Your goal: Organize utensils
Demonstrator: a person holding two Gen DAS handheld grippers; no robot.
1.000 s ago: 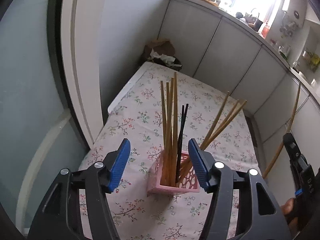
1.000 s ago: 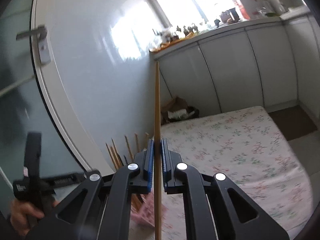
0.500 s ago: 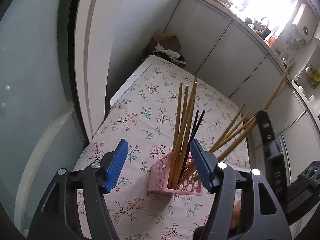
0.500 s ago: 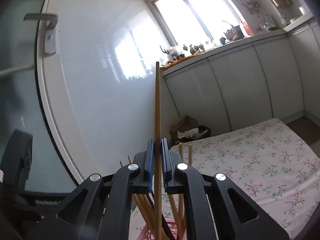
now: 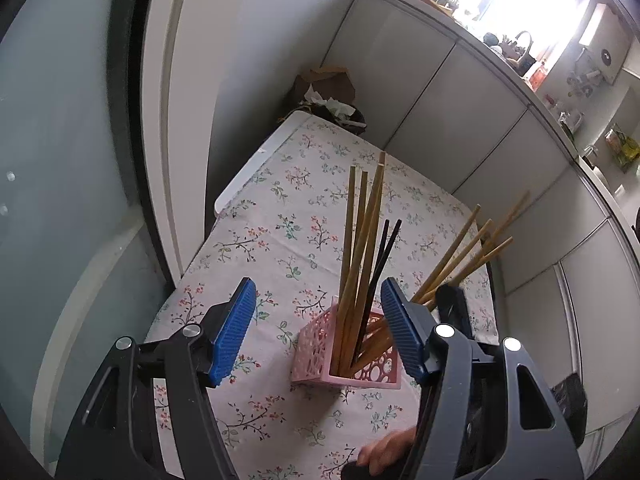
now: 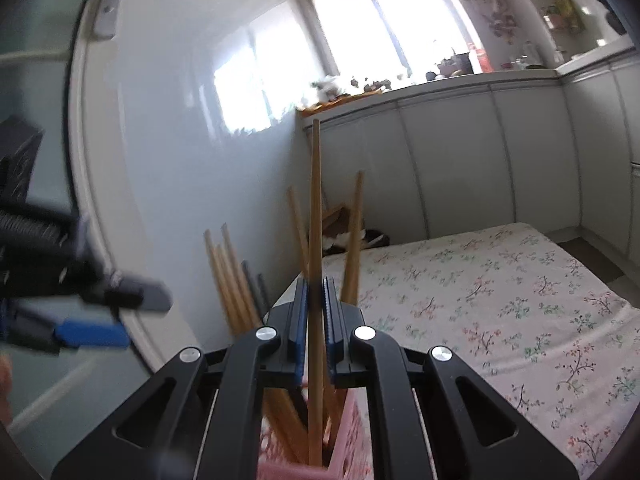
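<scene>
A pink perforated holder (image 5: 347, 364) stands on the floral tablecloth (image 5: 280, 236) and holds several wooden chopsticks (image 5: 360, 248) and two black ones (image 5: 380, 264). My left gripper (image 5: 316, 328) is open and empty, just short of the holder, one pad on each side. My right gripper (image 6: 315, 320) is shut on a wooden chopstick (image 6: 315, 208), held upright with its lower end inside the pink holder (image 6: 304, 464). The right gripper's body shows behind the holder's right side in the left wrist view (image 5: 452, 312).
White cabinets (image 5: 440, 92) run along the far side of the table. A brown paper bag with scraps (image 5: 324, 92) sits past the table's far corner. A glass door (image 5: 60, 160) stands to the left. The left gripper (image 6: 80, 320) shows blurred at the left of the right wrist view.
My right gripper has come down over the holder with the chopstick, whose lower end now sits inside it. The left gripper stays open near the holder.
</scene>
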